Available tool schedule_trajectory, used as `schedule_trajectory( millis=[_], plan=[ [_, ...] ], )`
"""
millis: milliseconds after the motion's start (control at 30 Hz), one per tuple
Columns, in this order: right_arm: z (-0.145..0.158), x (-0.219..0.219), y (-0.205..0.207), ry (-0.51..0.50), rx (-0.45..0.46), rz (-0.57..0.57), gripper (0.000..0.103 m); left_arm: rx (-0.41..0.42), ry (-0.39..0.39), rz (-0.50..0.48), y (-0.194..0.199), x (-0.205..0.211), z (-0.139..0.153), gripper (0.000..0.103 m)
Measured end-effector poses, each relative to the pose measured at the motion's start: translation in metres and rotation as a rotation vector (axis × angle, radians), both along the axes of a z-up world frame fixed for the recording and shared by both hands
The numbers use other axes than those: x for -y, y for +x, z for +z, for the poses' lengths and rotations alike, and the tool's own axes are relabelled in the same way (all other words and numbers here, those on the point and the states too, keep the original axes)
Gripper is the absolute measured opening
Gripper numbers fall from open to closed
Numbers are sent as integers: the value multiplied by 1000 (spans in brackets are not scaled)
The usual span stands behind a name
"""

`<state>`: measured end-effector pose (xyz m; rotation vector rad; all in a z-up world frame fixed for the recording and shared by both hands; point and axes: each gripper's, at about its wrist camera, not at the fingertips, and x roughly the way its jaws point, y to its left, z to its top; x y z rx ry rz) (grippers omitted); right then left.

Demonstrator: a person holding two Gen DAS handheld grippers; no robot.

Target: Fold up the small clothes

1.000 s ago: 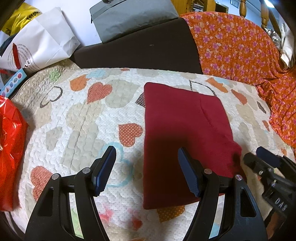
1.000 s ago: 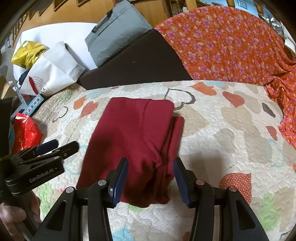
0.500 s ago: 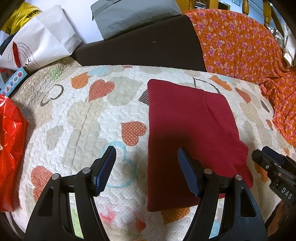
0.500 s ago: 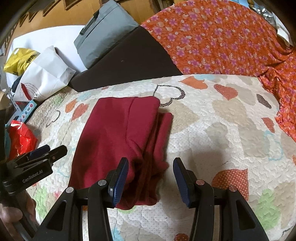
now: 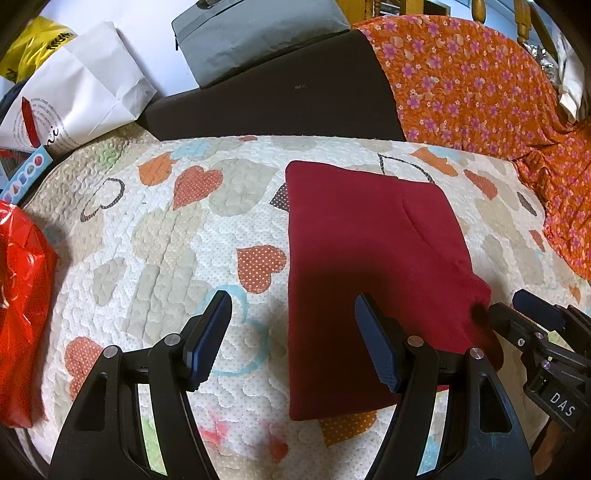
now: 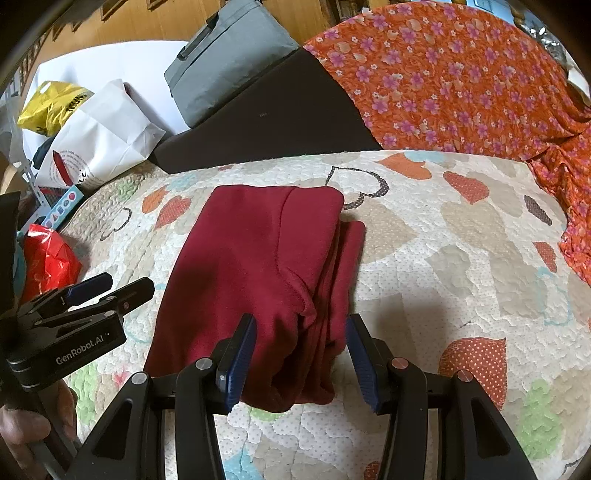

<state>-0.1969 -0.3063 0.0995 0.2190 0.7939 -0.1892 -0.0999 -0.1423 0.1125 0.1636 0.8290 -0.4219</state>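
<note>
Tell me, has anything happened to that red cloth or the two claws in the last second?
Almost nothing. The folded red cloth lies flat on the heart quilt, same shape as before. Only the view drifted slightly. Both the left gripper and the right gripper hover open above its near edge; neither took hold of it.

Heart-patterned quilt [image 5: 155,236] over the bed, dark cushion [image 5: 266,96] behind it, orange floral cloth [image 6: 461,81] draped at right, grey bag [image 6: 229,62] against white wall [image 5: 147,29], wooden panelling [image 6: 147,18] above.
</note>
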Motion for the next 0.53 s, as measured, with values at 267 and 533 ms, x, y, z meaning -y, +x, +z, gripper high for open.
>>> schedule_trajectory(
  millis=[267,533],
  plan=[
    [0,-1,0,2,-5,5,48,4,3,0,-2,3,1,70],
    [0,1,0,7,-3,-1,48,50,0,-2,-4,3,4,70]
  ],
)
